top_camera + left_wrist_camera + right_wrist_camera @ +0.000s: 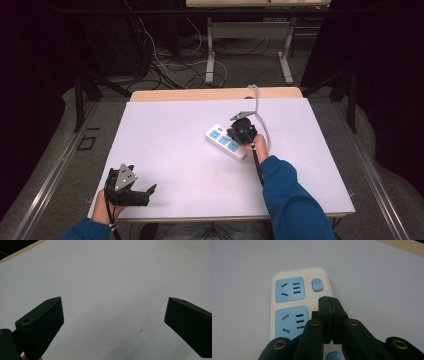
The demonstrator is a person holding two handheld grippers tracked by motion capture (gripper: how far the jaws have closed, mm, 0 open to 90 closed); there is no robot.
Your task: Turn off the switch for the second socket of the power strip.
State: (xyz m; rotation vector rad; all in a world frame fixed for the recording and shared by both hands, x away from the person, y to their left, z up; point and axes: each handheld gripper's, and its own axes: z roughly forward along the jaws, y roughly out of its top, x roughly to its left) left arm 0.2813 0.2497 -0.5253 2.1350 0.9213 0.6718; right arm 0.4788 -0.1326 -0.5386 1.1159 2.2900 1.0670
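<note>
The power strip [226, 141] lay right of centre on the white table [170, 150], wide bare room leftward. The right gripper [329, 305], jaws pressed together holding nothing, hovered over its switches. The left gripper [134, 192] gaped wide, empty, near the front edge.

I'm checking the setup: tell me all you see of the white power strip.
The white plastic power strip lies flat on the pale table, right of centre and angled. It has light blue socket panels, each with a blue rocker switch beside it. The shut right gripper sits over its switch side; contact is unclear.
</note>
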